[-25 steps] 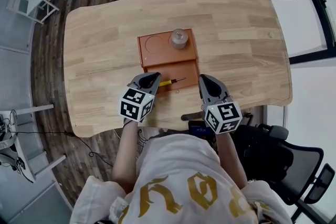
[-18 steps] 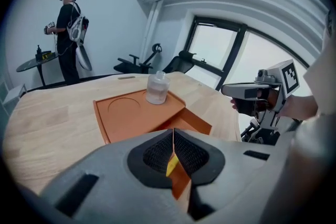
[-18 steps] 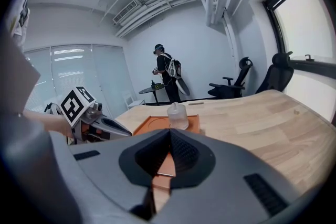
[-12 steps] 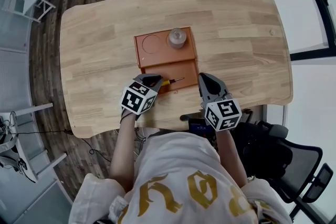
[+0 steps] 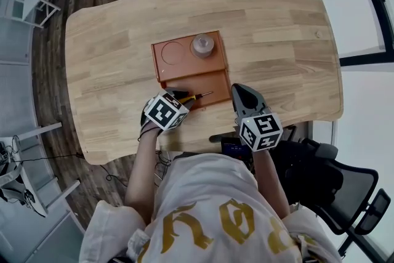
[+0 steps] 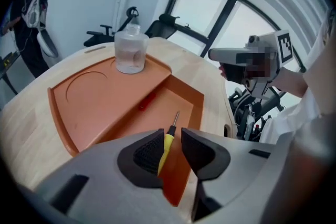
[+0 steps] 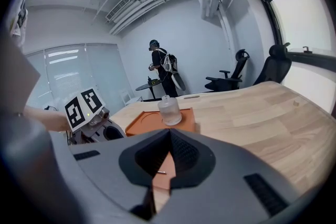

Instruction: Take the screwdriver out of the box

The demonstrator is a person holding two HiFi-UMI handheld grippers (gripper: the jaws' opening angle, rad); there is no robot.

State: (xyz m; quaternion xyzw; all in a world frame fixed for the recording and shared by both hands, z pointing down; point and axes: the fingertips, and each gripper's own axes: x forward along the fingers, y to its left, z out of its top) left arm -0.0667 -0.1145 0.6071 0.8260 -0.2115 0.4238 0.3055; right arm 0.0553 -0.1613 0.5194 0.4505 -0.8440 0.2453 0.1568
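**Screwdriver lies in the orange box, left grip loosened**

The left gripper dips at the box's near left corner. Its jaws have just been opening and stand apart, with the yellow handle between them. The screwdriver rests in the box's lower near compartment, shaft pointing toward the right gripper. A clear jar stands on the box's raised far part. The right gripper hangs just beside the box's near right corner, jaws clenched on nothing.

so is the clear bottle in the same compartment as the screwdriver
No, the clear bottle stands on the orange tray's raised flat part, while the screwdriver lies in the lower compartment.
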